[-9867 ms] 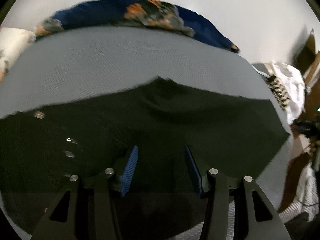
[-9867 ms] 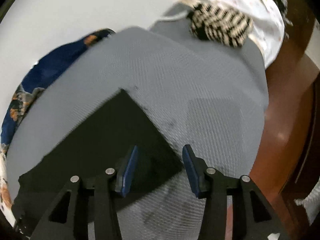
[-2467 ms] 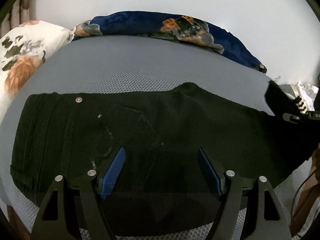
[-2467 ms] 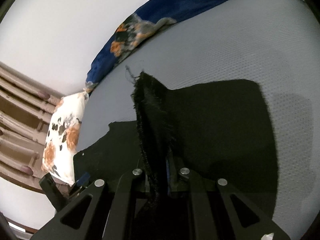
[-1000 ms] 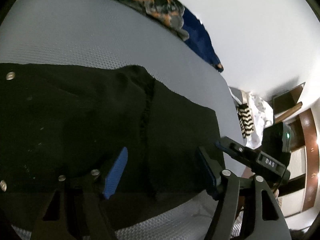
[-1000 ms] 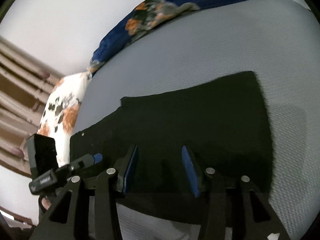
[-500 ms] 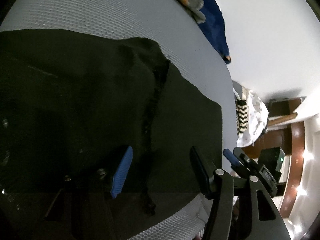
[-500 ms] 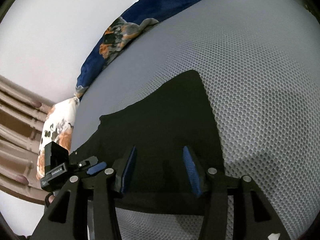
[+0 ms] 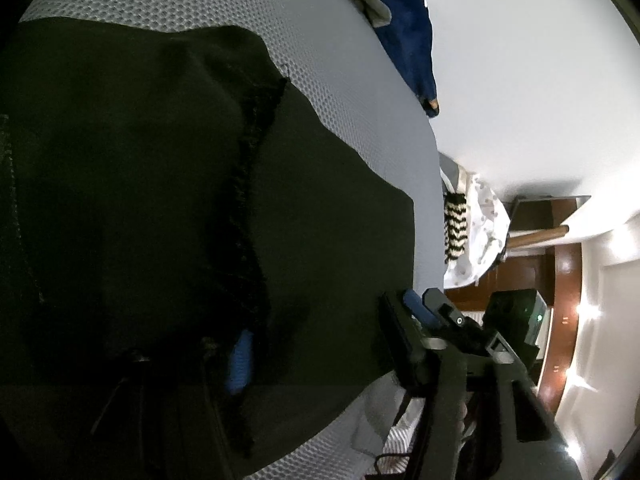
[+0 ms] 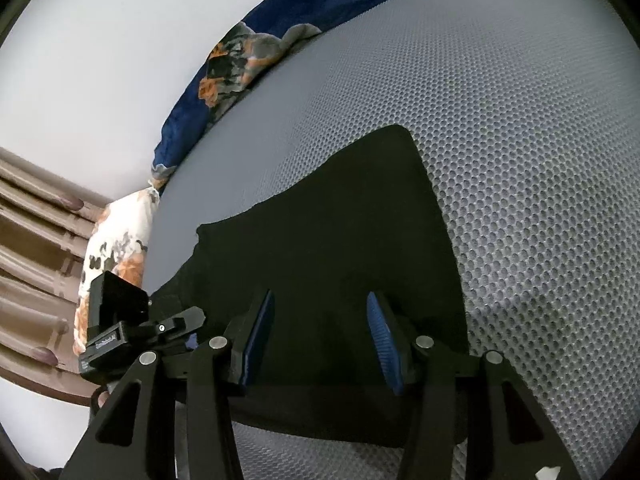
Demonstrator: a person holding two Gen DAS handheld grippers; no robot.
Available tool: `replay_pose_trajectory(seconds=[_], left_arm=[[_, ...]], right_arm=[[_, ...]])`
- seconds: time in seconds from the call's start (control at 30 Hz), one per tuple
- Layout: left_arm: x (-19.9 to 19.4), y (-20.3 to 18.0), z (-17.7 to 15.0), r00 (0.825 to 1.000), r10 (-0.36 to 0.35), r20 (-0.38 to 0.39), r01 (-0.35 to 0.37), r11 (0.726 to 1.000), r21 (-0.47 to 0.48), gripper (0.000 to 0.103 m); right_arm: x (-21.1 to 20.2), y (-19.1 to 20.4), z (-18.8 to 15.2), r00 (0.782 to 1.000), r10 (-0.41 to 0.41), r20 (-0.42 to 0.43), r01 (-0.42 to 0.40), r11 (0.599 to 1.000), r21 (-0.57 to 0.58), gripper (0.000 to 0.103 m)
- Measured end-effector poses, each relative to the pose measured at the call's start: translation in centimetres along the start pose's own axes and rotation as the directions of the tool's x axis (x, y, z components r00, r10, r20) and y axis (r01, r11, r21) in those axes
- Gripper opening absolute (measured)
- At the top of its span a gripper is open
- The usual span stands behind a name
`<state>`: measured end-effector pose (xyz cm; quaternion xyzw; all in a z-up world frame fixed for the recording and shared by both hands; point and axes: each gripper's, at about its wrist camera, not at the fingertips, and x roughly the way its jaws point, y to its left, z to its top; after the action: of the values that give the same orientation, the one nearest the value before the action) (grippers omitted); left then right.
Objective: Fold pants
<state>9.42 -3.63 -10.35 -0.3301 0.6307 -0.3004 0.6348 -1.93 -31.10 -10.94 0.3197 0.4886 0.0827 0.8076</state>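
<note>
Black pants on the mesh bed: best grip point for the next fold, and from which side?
Probably the folded end of the black pants, at its near corner by the right gripper. There the edge lies flat on the grey mesh bed, with bare mesh beside it. Come in low from that open side, one finger sliding under the layers. Avoid the rough hem ridge.

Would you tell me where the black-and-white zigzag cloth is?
In the left wrist view, the zigzag cloth lies at right, beyond the grey mattress edge, against white fabric.

Both fisheye views bowed hard at the rims; the black pants (image 9: 140, 200) swallowed detail, lamps (image 9: 588, 312) flared at right
</note>
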Motion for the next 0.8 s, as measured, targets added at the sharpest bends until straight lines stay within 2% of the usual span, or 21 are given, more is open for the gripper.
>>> replay_pose_trajectory(seconds=[0.07,0.1,0.4,0.57,0.67,0.73,0.8], left_arm=[[0.2,0.3,-0.2,0.998,0.058,0.003,-0.058,0.998,0.004,0.007],[0.1,0.4,-0.3,0.997,0.075,0.011,-0.075,0.997,0.004,0.004],[-1.9,-0.7,-2.0,0.986,0.135,0.096,-0.143,0.986,0.086,0.003],[-1.5,0.9,-2.6,0.98,0.182,0.084,-0.188,0.979,0.076,0.003],[-1.2,1.1,-2.6,0.978,0.19,0.091,-0.198,0.977,0.084,0.003],[-1.2,0.5,-2.6,0.971,0.219,0.097,-0.23,0.966,0.122,0.004],[-1.4,-0.4,-2.6,0.955,0.266,0.128,-0.285,0.944,0.167,0.005]], right_arm=[[0.1,-0.1,-0.1,1.0,-0.008,0.003,0.008,1.0,-0.003,0.047],[0.1,0.0,-0.2,1.0,-0.011,0.003,0.011,1.0,-0.004,0.047],[0.2,1.5,-1.2,0.996,-0.084,0.007,0.085,0.99,-0.109,0.047],[1.7,1.8,-2.4,0.987,-0.161,-0.02,0.156,0.973,-0.172,0.045],[2.1,2.0,-2.6,0.982,-0.188,-0.005,0.183,0.961,-0.207,0.045],[2.3,2.5,-2.6,0.977,-0.214,-0.004,0.207,0.949,-0.237,0.045],[2.4,3.0,-2.3,0.973,-0.231,0.003,0.224,0.94,-0.258,0.045]])
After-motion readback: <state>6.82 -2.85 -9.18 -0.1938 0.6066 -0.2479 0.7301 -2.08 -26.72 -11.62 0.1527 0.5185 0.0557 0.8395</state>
